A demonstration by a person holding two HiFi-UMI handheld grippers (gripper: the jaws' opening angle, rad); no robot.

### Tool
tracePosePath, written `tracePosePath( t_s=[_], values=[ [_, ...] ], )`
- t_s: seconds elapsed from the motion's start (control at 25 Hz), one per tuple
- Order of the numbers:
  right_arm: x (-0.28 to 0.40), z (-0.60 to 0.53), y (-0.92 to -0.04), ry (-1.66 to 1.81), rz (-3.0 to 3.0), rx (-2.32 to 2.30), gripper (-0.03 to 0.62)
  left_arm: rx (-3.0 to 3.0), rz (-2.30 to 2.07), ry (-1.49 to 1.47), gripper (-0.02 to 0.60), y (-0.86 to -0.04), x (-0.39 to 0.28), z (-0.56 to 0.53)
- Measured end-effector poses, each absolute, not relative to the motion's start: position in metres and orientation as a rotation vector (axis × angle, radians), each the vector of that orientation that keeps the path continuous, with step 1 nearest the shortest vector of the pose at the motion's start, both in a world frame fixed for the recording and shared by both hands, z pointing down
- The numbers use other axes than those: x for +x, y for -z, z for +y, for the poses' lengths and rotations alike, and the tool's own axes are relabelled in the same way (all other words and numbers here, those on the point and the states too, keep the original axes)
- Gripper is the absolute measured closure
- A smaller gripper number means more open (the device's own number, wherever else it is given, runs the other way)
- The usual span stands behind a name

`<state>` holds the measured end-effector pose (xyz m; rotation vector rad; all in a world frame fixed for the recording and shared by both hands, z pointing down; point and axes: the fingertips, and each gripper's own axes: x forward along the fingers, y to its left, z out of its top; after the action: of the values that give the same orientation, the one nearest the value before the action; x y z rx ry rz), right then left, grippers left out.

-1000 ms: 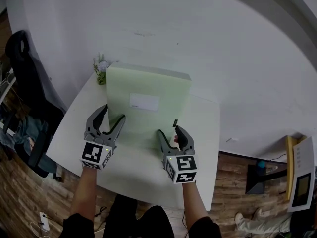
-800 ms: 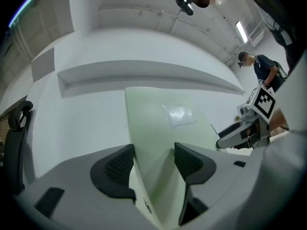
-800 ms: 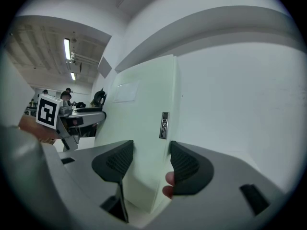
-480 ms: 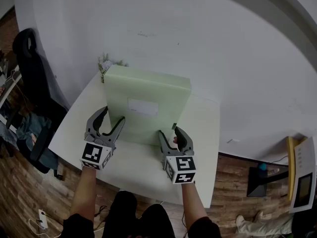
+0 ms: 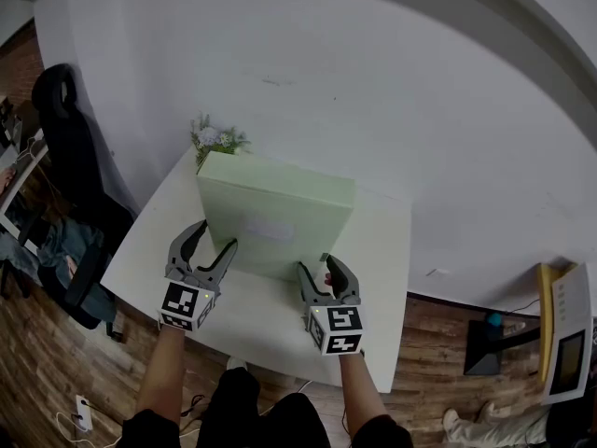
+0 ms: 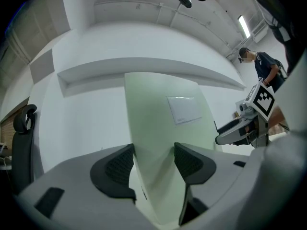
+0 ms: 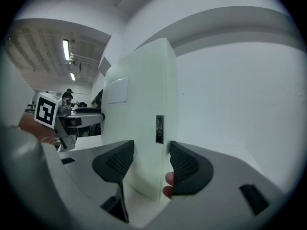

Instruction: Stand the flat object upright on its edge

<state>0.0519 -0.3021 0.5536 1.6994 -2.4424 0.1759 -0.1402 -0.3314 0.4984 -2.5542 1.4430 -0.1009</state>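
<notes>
A pale green flat box (image 5: 275, 217) stands nearly upright on its lower edge on the white table (image 5: 373, 278), its white label (image 5: 264, 229) facing me. My left gripper (image 5: 210, 246) is shut on the box's lower left corner; in the left gripper view the box (image 6: 160, 128) sits between both ribbed pads (image 6: 117, 164) of the left gripper (image 6: 153, 162). My right gripper (image 5: 322, 271) is shut on the lower right corner. In the right gripper view the box (image 7: 141, 109) fills the gap of the right gripper (image 7: 149, 162), a small dark tag (image 7: 159, 128) on its narrow side.
A small potted plant (image 5: 216, 140) stands behind the box at the table's back left corner, close to the white wall (image 5: 373, 82). A black office chair (image 5: 70, 147) is left of the table. A person (image 6: 261, 66) stands far off in the room.
The box has been tipped up from a backward lean to nearly vertical, both grippers still clamped on its lower corners. The plant behind it has come into view.
</notes>
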Motion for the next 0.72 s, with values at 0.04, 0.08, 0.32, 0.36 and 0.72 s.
tracePosePath(
  t_s=[0.04,0.08,0.32,0.36,0.72],
  values=[
    [0.052,-0.302,-0.553,-0.184,-2.441,1.697,0.339,-2.557,1.444,0.111,0.302,-0.498,-0.141,-0.331],
    [0.051,-0.303,-0.553,-0.191,-2.440,1.694,0.339,-2.561,1.445,0.122,0.302,-0.499,-0.141,-0.332],
    [0.052,-0.304,-0.552,-0.240,-2.452,1.687,0.339,-2.586,1.461,0.174,0.302,-0.499,-0.139,-0.334],
    [0.053,-0.304,-0.551,-0.248,-2.455,1.690,0.339,-2.589,1.461,0.182,0.302,-0.499,-0.140,-0.333],
    [0.061,-0.286,-0.537,-0.308,-2.455,1.702,0.339,-2.615,1.537,0.214,0.302,-0.494,-0.147,-0.316]
  ],
)
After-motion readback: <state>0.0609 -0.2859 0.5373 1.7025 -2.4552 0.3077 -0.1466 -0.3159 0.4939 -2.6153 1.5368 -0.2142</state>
